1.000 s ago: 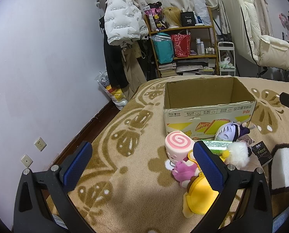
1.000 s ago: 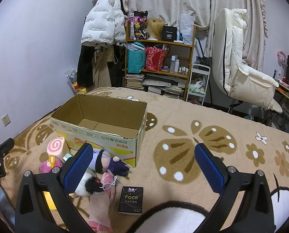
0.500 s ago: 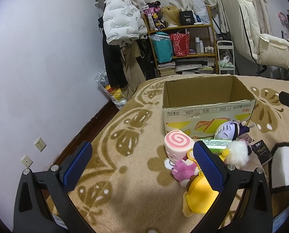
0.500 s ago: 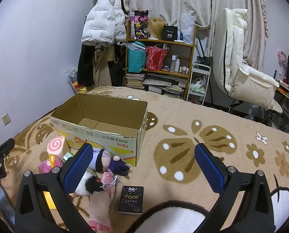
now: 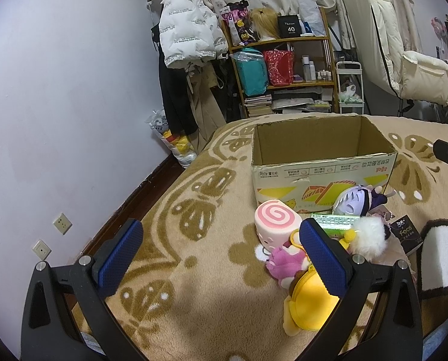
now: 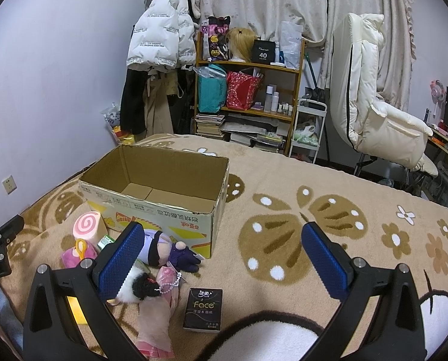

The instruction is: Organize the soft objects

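Item 1. My left hand-held gripper (image 5: 221,249): blue-padded fingers spread wide apart, nothing between them, hovering over the patterned blanket (image 5: 194,270) left of the toy pile.

Item 2. My right hand-held gripper (image 6: 222,251): fingers likewise wide apart and holding nothing, above the blanket in front of the box's right corner.

Item 3. Cardboard box (image 6: 163,207): open-topped, standing on the blanket; only its bare cardboard floor shows inside.

Item 4. Soft objects, all outside the box, grouped against its printed front wall:
- pink swirl-roll plush (image 5: 276,221), leaning near the box's front left part;
- purple-haired doll (image 6: 169,248), lying on its side just before the box wall;
- magenta plush (image 5: 285,263) with a yellow ring, beside the swirl roll;
- yellow plush (image 5: 309,303), nearest to me, partly behind my left gripper's finger;
- white fluffy pompom toy (image 5: 368,236), with a pale pink doll dress (image 6: 156,316) spread below it.

Item 5. Green packet (image 5: 335,221), between the roll and the purple doll.

Item 6. Black tissue pack marked "Face" (image 6: 203,308), flat on the blanket, just right of the pink dress.
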The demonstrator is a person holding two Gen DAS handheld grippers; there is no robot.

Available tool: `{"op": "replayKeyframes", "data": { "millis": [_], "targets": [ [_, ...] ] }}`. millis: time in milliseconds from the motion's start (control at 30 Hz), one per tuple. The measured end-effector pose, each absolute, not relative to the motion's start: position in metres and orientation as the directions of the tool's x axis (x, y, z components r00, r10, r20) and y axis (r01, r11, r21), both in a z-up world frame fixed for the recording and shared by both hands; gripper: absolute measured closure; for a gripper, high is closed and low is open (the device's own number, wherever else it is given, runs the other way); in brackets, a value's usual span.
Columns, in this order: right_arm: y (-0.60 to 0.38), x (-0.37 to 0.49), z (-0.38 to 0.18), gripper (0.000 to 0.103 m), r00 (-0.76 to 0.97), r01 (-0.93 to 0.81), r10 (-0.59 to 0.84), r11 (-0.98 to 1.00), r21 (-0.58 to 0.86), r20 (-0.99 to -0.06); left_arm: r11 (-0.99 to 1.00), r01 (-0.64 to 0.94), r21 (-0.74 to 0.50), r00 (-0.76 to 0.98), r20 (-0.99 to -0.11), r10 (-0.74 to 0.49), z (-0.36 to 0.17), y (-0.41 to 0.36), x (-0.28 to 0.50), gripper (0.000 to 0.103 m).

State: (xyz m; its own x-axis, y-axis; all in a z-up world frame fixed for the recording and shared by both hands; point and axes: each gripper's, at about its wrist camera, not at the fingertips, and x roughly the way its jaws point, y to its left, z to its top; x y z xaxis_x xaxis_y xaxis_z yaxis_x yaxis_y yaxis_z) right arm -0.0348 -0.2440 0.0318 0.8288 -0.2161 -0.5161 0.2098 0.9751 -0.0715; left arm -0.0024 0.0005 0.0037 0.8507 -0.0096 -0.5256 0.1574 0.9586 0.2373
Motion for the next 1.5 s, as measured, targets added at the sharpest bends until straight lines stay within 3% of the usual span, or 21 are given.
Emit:
{"op": "replayKeyframes", "data": {
  "millis": [400, 1000, 1500],
  "targets": [
    [-0.243, -0.034, 0.029, 0.000, 0.824, 0.209, -0.216, 0.975, -0.075, -0.523, 0.959, 0.159, 0.236, 0.849, -0.528, -0.011, 0.003, 0.000, -0.002, 0.000],
    [-0.269, 0.007, -0.006, 0.000, 0.713, 0.215, -0.180, 0.976, -0.033, -0.678, 0.950, 0.237, 0.204, 0.783, -0.619, -0.063, -0.013, -0.023, 0.051, 0.000],
    [-0.282, 0.039, -0.044, 0.000, 0.606, 0.231, -0.153, 0.973, -0.012, -0.781, 0.952, 0.241, 0.187, 0.685, -0.728, -0.031, -0.064, -0.039, 0.114, 0.000]
  ]
}}
